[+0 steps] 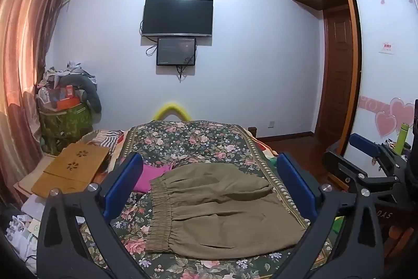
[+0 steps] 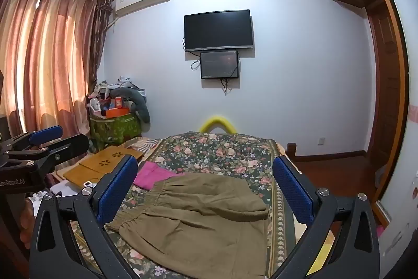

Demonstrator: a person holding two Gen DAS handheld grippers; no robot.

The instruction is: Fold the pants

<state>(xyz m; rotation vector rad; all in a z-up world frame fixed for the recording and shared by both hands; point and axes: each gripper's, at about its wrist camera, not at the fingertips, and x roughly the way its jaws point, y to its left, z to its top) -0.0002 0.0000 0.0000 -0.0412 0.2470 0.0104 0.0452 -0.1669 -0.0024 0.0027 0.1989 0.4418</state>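
Note:
Olive-green pants (image 1: 216,211) lie folded in a compact stack on the flowered bed cover (image 1: 188,143), elastic waistband to the left. They also show in the right wrist view (image 2: 198,213). My left gripper (image 1: 209,179) is open and empty, raised above the pants. My right gripper (image 2: 205,182) is open and empty too, held above them. The right gripper shows at the right edge of the left wrist view (image 1: 365,158), and the left gripper at the left edge of the right wrist view (image 2: 49,140).
A pink cloth (image 1: 149,177) lies beside the waistband. A wooden lap tray (image 1: 73,166) sits left of the bed. A green bag piled with clutter (image 1: 65,109) stands by the curtains. A wardrobe (image 1: 386,69) and the wood floor are to the right.

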